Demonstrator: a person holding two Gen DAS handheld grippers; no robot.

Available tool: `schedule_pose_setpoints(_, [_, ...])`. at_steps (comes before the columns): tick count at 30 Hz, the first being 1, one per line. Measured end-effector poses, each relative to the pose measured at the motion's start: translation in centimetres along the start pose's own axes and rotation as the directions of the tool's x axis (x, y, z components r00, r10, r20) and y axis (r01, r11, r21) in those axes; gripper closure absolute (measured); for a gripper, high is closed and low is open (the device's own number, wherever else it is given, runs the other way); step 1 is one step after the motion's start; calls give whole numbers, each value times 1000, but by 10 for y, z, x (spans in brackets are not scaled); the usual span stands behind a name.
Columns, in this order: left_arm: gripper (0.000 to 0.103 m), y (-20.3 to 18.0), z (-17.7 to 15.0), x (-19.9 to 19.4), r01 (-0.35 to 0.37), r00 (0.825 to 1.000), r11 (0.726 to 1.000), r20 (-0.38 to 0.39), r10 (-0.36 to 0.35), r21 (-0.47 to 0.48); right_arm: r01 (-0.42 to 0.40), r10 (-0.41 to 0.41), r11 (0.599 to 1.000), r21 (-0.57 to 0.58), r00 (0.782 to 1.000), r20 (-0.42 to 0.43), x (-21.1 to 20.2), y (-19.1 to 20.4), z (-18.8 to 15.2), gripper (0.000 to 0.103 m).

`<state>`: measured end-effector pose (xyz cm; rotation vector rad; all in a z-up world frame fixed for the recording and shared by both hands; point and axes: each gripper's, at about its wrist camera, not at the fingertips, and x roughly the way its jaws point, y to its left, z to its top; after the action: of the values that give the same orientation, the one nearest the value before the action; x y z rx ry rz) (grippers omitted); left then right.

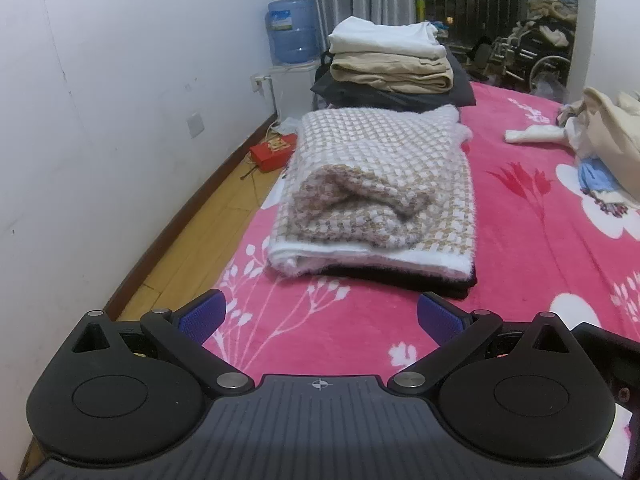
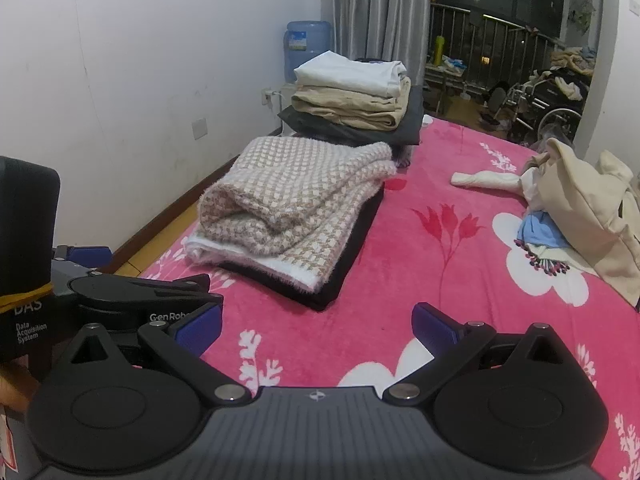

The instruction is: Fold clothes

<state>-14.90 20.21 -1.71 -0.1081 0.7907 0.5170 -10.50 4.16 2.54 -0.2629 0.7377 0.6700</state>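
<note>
The pink floral bed [image 1: 520,240] carries 2 folded stacks [image 1: 376,196] [image 1: 392,68] and an unfolded heap [image 2: 576,216].

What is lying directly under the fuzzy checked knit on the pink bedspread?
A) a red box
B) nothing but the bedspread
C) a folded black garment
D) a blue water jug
C: a folded black garment shows as a dark edge sticking out beneath the checked knit, and the left wrist view shows the same black layer along the knit's near edge, on the pink bedspread.
</note>
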Motion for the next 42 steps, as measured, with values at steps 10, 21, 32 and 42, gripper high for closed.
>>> schedule_pose_setpoints(10, [0, 2, 0, 2, 0, 1000, 1000, -4, 0, -5, -3, 2, 1000, -10, 1000, -5, 0, 2, 0, 0])
schedule_pose_setpoints(21, [0, 4, 0, 4, -2, 1000, 1000, -14, 2, -10, -10, 10, 1000, -15, 1000, -9, 2, 6, 1, 0])
schedule_pose_setpoints(32, [0, 3, -1, 4, 2, 1000, 1000, -19, -2, -7, -14, 14, 1000, -8, 1000, -16, 3, 5, 1, 0])
schedule_pose_setpoints(42, [0, 3, -1, 5, 0, 1000, 1000, -22, 0, -8, -18, 18, 1000, -13, 1000, -20, 3, 7, 1, 0])
